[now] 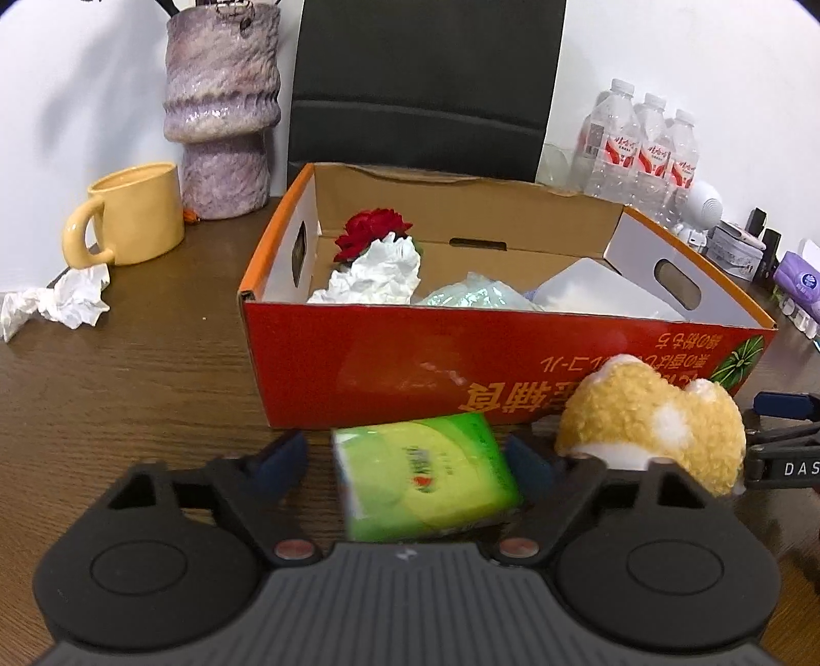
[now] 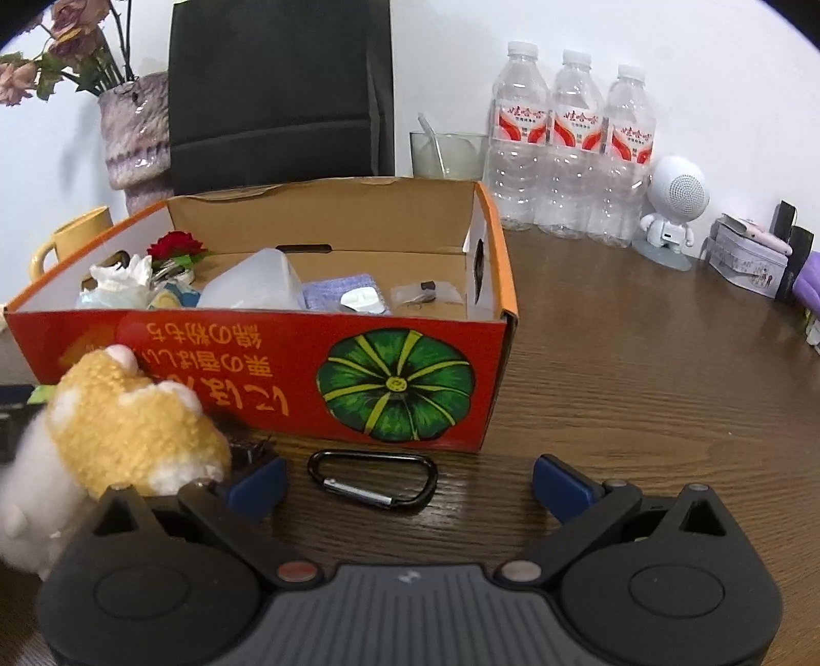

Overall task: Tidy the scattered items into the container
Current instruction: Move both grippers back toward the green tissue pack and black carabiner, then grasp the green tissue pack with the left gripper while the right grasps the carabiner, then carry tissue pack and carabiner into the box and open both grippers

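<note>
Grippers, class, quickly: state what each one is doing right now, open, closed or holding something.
Left gripper: open, jaws either side of the green tissue pack, not clamped on it.
Right gripper: open, holding nothing; the black carabiner lies between its fingers.

A dark brown wood-grain worktop (image 2: 640, 369) fills the foreground, its grain running across the frame and catching soft, even indoor light. Behind it stands a plain white wall (image 2: 717, 77), which carries faint shadows at the left side. A black chair back (image 1: 425, 82) rises behind the far edge of the worktop, a horizontal seam crossing its padded panel. To its left a mottled purple vase (image 1: 223, 107) stands on the worktop against the wall; the right wrist view shows faded pink flowers (image 2: 56, 46) in it. At the right, three clear water bottles (image 2: 569, 143) line up by the wall.
</note>
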`<state>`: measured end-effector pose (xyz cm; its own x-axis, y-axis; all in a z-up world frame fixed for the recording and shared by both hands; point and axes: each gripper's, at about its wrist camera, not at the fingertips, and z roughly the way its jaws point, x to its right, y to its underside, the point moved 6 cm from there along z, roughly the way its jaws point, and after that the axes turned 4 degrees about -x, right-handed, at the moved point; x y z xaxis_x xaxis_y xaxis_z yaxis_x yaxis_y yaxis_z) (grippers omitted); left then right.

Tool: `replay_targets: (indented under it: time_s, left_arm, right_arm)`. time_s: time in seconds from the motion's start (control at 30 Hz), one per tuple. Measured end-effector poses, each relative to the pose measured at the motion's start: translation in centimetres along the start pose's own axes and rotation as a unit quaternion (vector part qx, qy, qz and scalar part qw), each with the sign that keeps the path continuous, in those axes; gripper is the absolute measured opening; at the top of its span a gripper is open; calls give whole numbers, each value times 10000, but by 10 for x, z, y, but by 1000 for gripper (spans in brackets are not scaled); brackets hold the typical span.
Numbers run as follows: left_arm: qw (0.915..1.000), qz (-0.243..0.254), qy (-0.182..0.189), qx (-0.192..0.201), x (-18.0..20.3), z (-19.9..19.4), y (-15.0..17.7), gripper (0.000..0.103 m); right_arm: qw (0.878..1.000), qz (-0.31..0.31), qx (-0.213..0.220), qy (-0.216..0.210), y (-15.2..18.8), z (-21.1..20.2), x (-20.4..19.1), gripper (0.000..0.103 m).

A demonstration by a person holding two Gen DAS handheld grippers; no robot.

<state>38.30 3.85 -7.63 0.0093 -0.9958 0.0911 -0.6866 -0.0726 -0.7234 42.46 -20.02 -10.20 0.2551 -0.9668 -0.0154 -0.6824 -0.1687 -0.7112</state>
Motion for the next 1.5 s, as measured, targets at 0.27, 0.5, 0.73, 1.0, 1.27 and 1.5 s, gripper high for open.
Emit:
replay_targets:
  time_s: [0.27,0.5,0.73,1.0,1.27,1.5]
  left_arm:
    - [9999,34,91,102,0,-4,2,69]
    - [9999,40,87,129,0,-4,3,69]
    - [9998,-32,125,167,-3,-9,5,68]
    - [9990,31,211,380,0,-29,9,68]
    - [9968,149,267,736,2,-67,13,68]
    - [9919,96,358,1214,2,-98,-8,68]
  right_arm:
    - [9993,-181,216,-239,2,-12,-8,54]
    - [9990,-186,273,-317,5,-18,-11,52]
    - [9988,-120,302,-374,10,-25,-11,52]
    - [9984,-102,419,-365,14,-38,-11,52]
    - [9973,-24,631,-380,18,-67,-7,52]
    - [9923,4,1163,-431,-4,-97,-13,52]
